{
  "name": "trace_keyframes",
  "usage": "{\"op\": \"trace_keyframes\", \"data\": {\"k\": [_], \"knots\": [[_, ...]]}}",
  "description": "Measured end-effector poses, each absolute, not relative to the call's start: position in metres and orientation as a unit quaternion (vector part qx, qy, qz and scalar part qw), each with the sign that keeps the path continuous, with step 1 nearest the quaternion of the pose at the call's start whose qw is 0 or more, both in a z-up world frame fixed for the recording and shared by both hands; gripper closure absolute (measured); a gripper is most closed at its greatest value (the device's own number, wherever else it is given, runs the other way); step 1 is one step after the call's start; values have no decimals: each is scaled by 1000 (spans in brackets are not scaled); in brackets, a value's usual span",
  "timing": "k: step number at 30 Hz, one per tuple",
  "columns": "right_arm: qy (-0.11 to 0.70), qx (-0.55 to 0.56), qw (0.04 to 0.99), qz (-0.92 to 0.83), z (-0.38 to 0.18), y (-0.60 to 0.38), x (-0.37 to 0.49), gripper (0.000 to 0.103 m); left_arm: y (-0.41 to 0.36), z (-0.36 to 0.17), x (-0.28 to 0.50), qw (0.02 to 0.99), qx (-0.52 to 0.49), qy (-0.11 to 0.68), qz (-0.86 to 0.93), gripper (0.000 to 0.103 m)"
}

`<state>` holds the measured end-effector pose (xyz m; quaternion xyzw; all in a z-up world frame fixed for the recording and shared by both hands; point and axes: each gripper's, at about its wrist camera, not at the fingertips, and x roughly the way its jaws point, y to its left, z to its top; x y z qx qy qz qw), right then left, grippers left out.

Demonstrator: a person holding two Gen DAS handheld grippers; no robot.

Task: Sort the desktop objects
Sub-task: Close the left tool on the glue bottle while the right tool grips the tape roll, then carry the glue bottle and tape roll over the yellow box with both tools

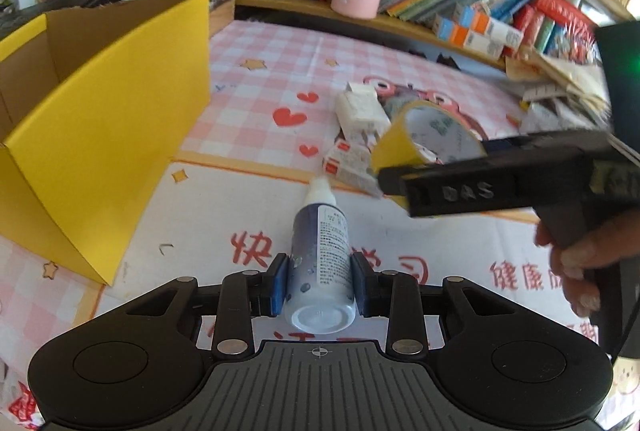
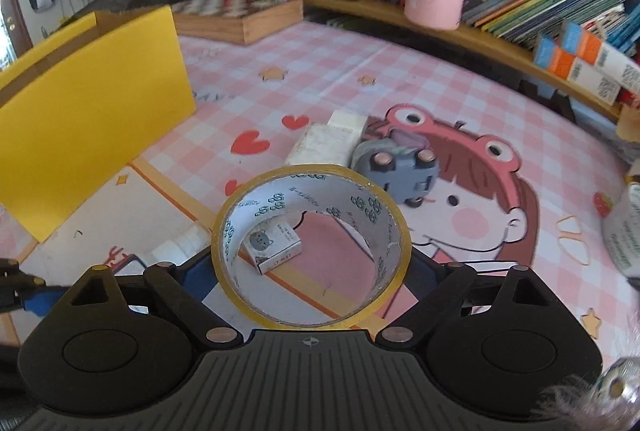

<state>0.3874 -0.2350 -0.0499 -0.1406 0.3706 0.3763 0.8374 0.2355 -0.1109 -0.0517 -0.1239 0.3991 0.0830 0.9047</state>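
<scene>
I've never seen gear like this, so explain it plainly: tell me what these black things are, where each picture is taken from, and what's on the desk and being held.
A person holds two hand-held grippers, with a camera on each looking along its fingers. In the left camera's picture, the left gripper is clamped on a small bottle. In the right camera's picture, the right gripper holds a roll of tape. On the pink checked mat lie a toy car, small boxes and a yellow box.

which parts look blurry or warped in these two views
Left wrist view: the right gripper and its tape roll are motion-smeared, the bottle is sharp. Right wrist view: the tape roll is crisp, the bookshelf bows from fisheye and softens toward the edges.
</scene>
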Motion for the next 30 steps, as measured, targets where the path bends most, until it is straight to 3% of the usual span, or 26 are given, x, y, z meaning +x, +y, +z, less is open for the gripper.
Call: {"op": "trace_keyframes", "data": {"k": [13,30], "knots": [[352,-93,861,355,-12,-287,352,11,-93,-40,218,903,-194,370,97,71],[382,-99,864,313,-22,-326,312,11,-98,-25,199,909,-223,342,79,71]]}}
